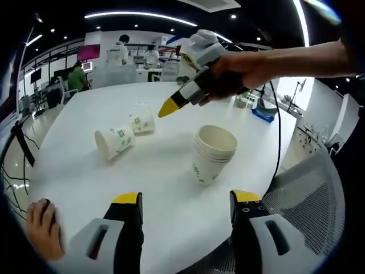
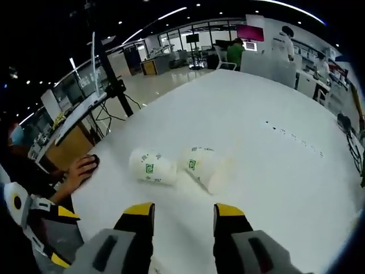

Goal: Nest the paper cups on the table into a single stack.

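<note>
An upright stack of nested paper cups (image 1: 214, 151) stands on the white table (image 1: 171, 188), just ahead of my left gripper (image 1: 186, 200), whose jaws are open with nothing between them. Two single cups lie on their sides further left: one (image 1: 116, 141) nearer, one (image 1: 141, 121) behind it. The right gripper (image 1: 171, 104), held in a hand, hovers above the table beyond the stack, its yellow tip pointing toward the lying cups. In the right gripper view the same two cups (image 2: 152, 166) (image 2: 203, 164) lie side by side just ahead of my open right gripper (image 2: 183, 211).
A person's hand (image 1: 43, 228) rests on the table's near edge (image 2: 80, 171). A grey mesh chair back (image 1: 311, 194) stands at the right. A cable (image 1: 278, 131) hangs down from the right gripper. Desks, monitors and people fill the far room.
</note>
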A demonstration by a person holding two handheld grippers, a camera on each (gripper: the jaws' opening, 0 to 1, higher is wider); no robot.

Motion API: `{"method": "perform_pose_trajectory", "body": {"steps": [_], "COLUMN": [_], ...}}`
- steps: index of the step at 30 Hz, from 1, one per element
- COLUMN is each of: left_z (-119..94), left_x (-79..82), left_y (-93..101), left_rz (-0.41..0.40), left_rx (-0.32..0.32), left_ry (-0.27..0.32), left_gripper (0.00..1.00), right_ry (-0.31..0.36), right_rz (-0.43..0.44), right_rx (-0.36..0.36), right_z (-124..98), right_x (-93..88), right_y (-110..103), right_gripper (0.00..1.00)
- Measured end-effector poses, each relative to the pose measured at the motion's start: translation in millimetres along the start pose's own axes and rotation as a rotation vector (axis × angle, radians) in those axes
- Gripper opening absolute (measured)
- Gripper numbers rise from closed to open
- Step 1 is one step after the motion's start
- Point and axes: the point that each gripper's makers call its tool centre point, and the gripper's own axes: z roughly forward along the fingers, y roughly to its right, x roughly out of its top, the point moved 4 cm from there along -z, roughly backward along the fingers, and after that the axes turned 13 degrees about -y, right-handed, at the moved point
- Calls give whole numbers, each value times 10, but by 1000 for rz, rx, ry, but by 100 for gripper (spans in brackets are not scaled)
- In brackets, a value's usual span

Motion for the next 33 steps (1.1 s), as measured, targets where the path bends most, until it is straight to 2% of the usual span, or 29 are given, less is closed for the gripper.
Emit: {"method": "perform_pose_trajectory", "body": {"steps": [2, 9, 17, 20, 28, 31, 33], "left_z": [0, 11, 25, 30, 47, 49, 49], "left_x": [-2, -12, -24, -28, -39, -44, -48], "left_y": [1, -10, -12, -13, -12, 0, 3], "left_rz": [-1, -6, -10, -14, -18, -16, -15], "left_rx": [-1, 1, -1, -1, -1, -2, -2], "left_ry": [-3, -9, -16, -18, -29, -37, -40], "left_gripper": [61, 61, 61, 61, 61, 60, 60], "right_ry": [38, 53, 64, 76, 97, 85, 87], "right_rz": [31, 53, 56, 53, -20, -89, -100], "right_rx": [19, 27, 11, 10, 22, 13, 12], "right_z": [7, 258, 384, 466, 566, 640, 606], "right_x": [44, 103, 190, 212, 261, 232, 239], "right_y": [-28, 144, 284, 403, 467, 481, 450], "right_gripper": [41, 48, 48, 47, 47, 47, 46]}}
